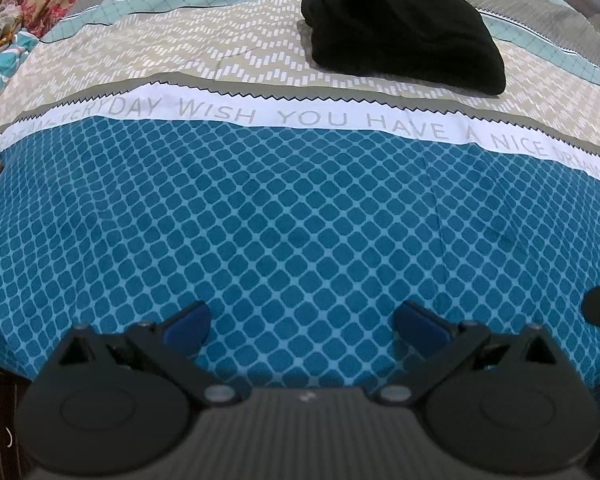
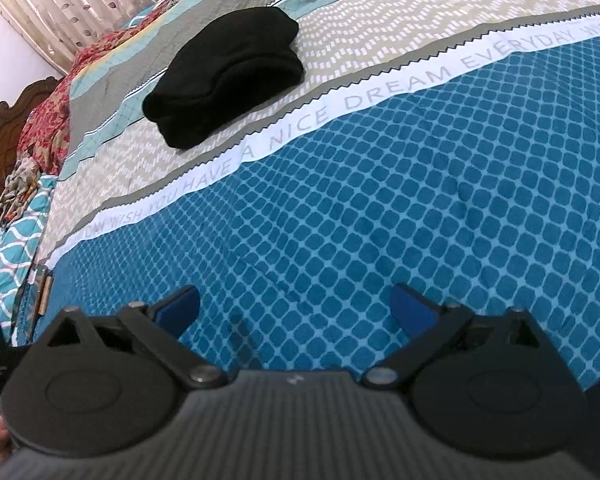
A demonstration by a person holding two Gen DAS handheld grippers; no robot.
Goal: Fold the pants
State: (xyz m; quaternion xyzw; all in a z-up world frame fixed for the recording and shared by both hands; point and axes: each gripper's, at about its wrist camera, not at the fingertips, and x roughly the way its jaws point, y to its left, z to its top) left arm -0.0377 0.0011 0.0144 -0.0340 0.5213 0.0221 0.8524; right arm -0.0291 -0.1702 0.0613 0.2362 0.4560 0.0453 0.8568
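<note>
Blue-tipped fingers (image 1: 188, 320) of the left gripper (image 1: 300, 322) stand wide apart at the bottom of the left wrist view, with only the teal diamond-patterned bedspread (image 1: 300, 220) showing between them. The right gripper (image 2: 296, 308), low in the right wrist view, is likewise spread wide and holds nothing. The black pants (image 1: 400, 28) lie folded in a compact bundle on the beige patterned band of the bedspread, at the upper right of the left view and the upper left of centre in the right view, well apart from both grippers.
</note>
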